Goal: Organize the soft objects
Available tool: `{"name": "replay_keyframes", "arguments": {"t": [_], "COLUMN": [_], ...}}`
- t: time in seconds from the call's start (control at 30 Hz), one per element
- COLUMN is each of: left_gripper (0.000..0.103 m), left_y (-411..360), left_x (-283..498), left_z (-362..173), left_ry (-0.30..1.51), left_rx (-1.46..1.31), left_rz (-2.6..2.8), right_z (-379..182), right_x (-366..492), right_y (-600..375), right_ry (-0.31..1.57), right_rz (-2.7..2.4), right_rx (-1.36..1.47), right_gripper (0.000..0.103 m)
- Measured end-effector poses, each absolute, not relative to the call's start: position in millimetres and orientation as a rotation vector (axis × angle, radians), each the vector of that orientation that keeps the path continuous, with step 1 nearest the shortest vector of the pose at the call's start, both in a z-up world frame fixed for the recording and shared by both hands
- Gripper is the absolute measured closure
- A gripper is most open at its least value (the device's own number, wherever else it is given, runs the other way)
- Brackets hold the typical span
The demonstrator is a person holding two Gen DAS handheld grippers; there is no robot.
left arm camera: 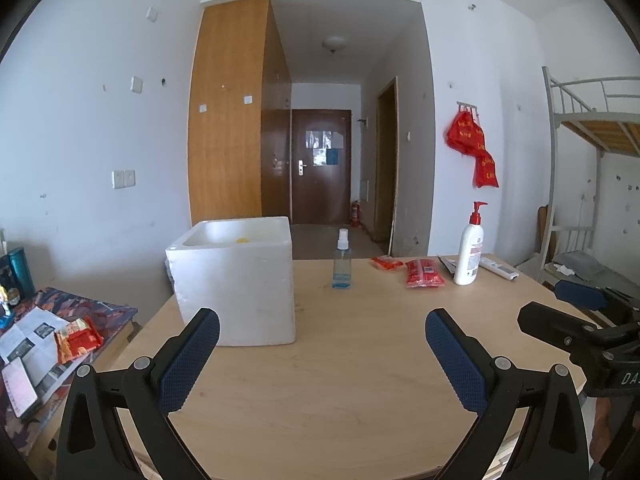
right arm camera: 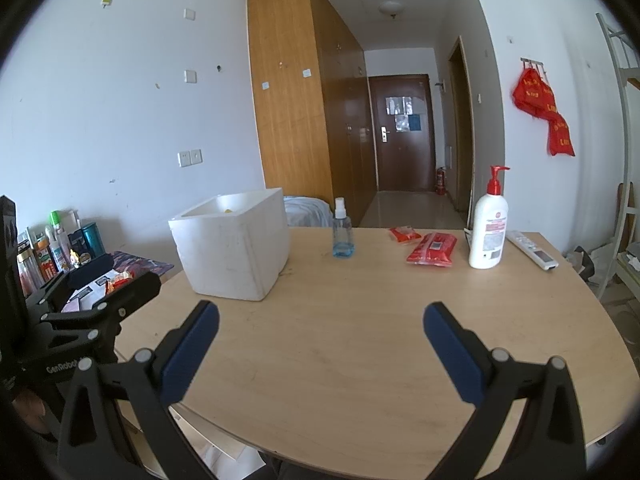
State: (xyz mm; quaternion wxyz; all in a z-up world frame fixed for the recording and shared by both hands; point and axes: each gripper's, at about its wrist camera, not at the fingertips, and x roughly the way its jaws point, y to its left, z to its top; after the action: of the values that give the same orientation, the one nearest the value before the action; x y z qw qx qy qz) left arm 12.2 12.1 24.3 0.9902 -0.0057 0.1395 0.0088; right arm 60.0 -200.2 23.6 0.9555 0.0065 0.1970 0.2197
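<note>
Here the left gripper [left arm camera: 322, 330] is hovering over the near part of the wooden table [left arm camera: 340, 380], its jaws spread wide with nothing between them, and the right gripper [right arm camera: 321, 322] is hanging beside it, equally wide and empty. Two red soft packets are lying at the far right of the table: the larger red packet [right arm camera: 433, 249] just left of the lotion pump bottle [right arm camera: 489, 232], the smaller red packet [right arm camera: 405, 234] behind it. The white foam box [left arm camera: 240, 280] is sitting far left, with a spray bottle [left arm camera: 342, 264] between box and packets.
</note>
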Motion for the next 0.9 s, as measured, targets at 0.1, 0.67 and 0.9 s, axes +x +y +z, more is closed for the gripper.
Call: {"name": "replay_keyframes", "arguments": {"t": [0.1, 0.67, 0.9], "left_gripper": [0.000, 0.000, 0.000], "left_y": [10.6, 9.3, 9.4], "left_x": [11.3, 9.6, 9.1], "left_z": [24.5, 26.4, 26.7], "left_ry": [0.281, 0.285, 0.282], "left_rx": [-0.009, -0.013, -0.012], "left_rz": [0.017, 0.015, 0.015], "right_z": [23.3, 23.6, 23.6], "right_x": [59.7, 59.9, 58.8], "right_y": [-201.6, -203.7, -204.4], "right_ry": [0.400, 0.407, 0.404], "right_rz": [0.446, 0.452, 0.452], "right_rx": [0.018, 0.025, 0.025], "right_gripper": [0.000, 0.000, 0.000]}}
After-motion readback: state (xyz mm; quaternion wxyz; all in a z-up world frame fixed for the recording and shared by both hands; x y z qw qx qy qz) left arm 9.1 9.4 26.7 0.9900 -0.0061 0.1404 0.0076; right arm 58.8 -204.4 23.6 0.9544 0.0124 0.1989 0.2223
